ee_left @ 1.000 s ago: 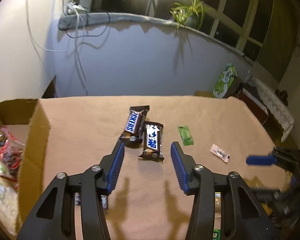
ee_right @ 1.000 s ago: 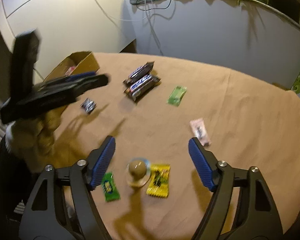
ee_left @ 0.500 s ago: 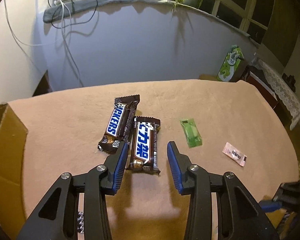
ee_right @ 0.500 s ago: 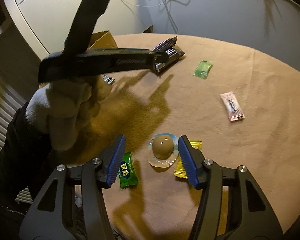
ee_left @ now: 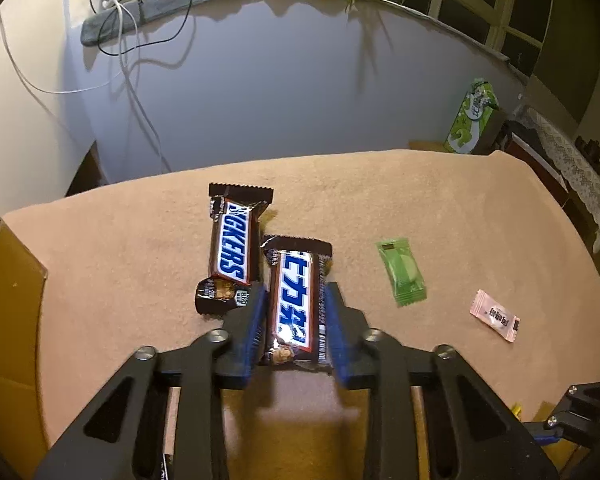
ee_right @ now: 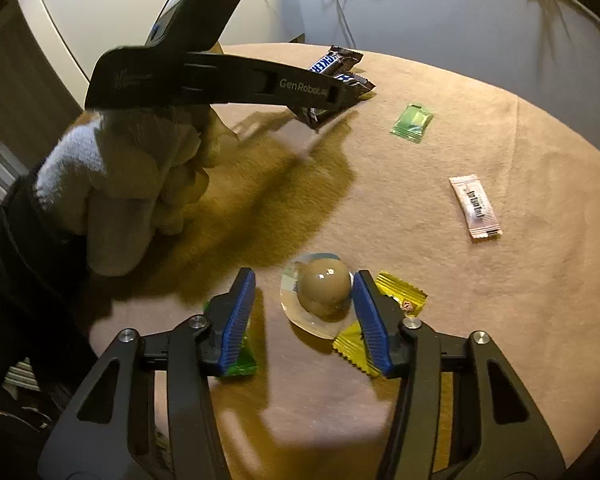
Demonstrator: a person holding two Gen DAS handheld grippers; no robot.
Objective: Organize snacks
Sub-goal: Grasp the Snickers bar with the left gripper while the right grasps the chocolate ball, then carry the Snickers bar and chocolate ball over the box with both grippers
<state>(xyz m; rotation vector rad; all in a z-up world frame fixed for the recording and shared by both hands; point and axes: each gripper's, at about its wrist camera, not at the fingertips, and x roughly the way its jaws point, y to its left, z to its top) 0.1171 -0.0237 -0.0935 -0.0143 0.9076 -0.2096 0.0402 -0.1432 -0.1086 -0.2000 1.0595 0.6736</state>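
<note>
Altogether two Snickers bars (ee_left: 230, 250), two green candies (ee_left: 402, 272), one pink sachet (ee_left: 495, 315).

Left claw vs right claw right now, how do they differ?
The left claw grips the near candy bar from both sides; the right claw is wider open. The left holds a flat bar; the right straddles a round brown snack, with only one pad looking in contact. Both have blue pads and sit low over the table.
</note>
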